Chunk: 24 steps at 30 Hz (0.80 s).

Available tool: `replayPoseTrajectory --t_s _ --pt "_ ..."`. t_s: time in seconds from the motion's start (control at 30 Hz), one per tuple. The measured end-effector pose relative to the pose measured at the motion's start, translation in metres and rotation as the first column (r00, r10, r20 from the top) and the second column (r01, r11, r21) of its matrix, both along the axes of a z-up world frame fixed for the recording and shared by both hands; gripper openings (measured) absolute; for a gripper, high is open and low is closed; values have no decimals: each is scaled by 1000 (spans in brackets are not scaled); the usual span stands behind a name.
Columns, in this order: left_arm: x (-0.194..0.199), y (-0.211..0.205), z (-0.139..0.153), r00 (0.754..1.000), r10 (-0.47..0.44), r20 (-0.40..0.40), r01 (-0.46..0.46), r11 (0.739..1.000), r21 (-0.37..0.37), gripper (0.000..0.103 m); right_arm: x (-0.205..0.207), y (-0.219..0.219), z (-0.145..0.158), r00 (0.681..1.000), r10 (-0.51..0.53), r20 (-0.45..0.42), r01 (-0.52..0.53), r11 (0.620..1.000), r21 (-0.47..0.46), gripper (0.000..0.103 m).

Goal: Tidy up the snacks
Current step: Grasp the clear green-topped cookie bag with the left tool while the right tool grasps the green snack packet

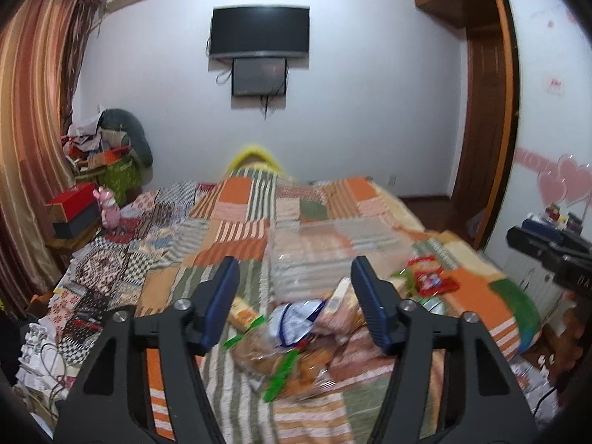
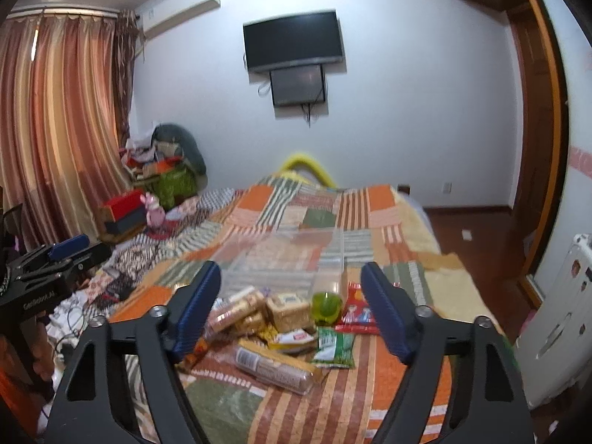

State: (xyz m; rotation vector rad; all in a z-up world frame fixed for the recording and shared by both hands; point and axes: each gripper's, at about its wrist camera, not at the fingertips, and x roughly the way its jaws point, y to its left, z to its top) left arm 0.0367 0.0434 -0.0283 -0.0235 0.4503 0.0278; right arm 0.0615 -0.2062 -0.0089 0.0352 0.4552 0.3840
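A pile of snack packets (image 2: 273, 322) lies on the patchwork bedspread (image 2: 333, 399): bread and biscuit packs, a green packet (image 2: 333, 344), a red packet (image 2: 357, 312) and a green cup (image 2: 325, 305). A clear plastic box (image 2: 292, 259) sits just beyond them. My right gripper (image 2: 292, 296) is open and empty above the pile. My left gripper (image 1: 296, 296) is open and empty over bagged bread (image 1: 288, 355), with the clear box (image 1: 333, 255) ahead and the red packet (image 1: 431, 275) to the right. Each gripper shows at the edge of the other's view.
Boxes and a pink toy (image 1: 109, 207) stand at the bed's left edge, with a heap of bags (image 1: 111, 148) behind. Curtains (image 2: 55, 111) hang on the left. A wall TV (image 2: 292, 40) faces the bed. A wooden wardrobe (image 1: 488, 111) and a white appliance (image 2: 558, 314) stand on the right.
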Motion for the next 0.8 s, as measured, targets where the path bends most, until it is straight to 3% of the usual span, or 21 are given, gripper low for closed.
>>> replayPoseTrajectory --t_s 0.23,0.53,0.8 --pt "28 29 -42 987 17 -157 -13 1000 22 52 25 -3 -30 993 3 -117 -11 998 -67 63" --pt "68 47 -108 948 12 -318 -25 999 -37 52 54 -3 -65 966 -4 -258 -24 994 -107 63" --pt "97 60 -146 904 11 -427 -56 994 -93 52 78 -3 -90 933 6 -360 -49 993 -109 63"
